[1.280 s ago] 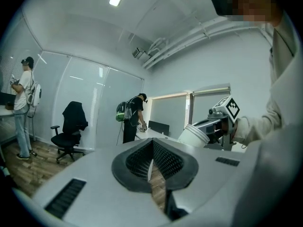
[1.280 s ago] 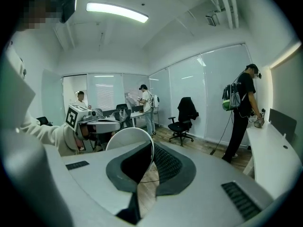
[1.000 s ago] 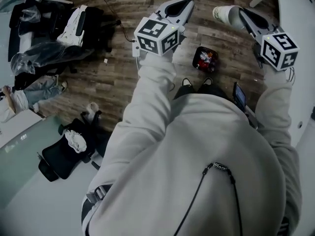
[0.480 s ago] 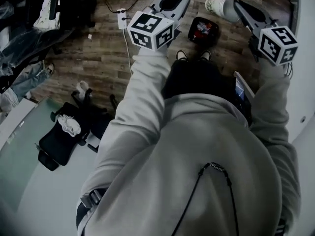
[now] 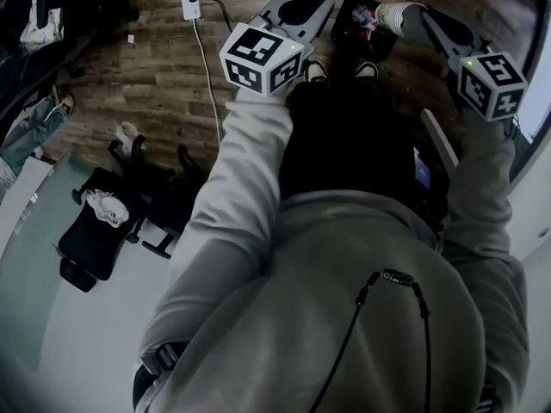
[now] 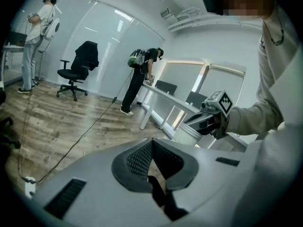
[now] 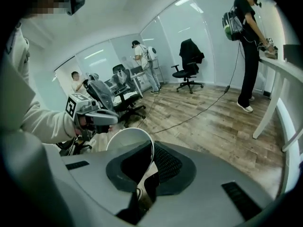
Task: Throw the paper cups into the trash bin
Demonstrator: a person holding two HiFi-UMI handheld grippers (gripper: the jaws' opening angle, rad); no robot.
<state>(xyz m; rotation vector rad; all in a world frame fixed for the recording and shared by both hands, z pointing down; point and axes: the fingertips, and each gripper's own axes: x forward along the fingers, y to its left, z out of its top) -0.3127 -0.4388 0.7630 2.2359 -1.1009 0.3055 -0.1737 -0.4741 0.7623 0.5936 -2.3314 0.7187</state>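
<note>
Head view: both arms in pale grey hoodie sleeves reach forward and down over the brown wood-plank floor [image 5: 146, 84]. The left gripper [image 5: 315, 3] points ahead beside the small black trash bin [image 5: 341, 27], which stands on the floor just past the person's shoes and has red litter inside. The right gripper [image 5: 422, 21] angles in from the right and holds a white paper cup [image 5: 392, 14] on its side at the bin's right edge, mouth turned toward the bin.

Left gripper view: the left gripper [image 6: 150, 144] is tilted slightly downward. Its dark ribbed pads meet at the tips with nothing between them. The right gripper [image 6: 191, 122] shows beyond, with the cup [image 6: 187, 133] sticking out from its tip.

Right gripper view: the right gripper [image 7: 151, 150] is clamped on the cup [image 7: 127, 137], with one pad inside the rim and the other outside, so the thin wall is pinched. The left gripper [image 7: 113, 117] hangs to the left, level with it.
</note>
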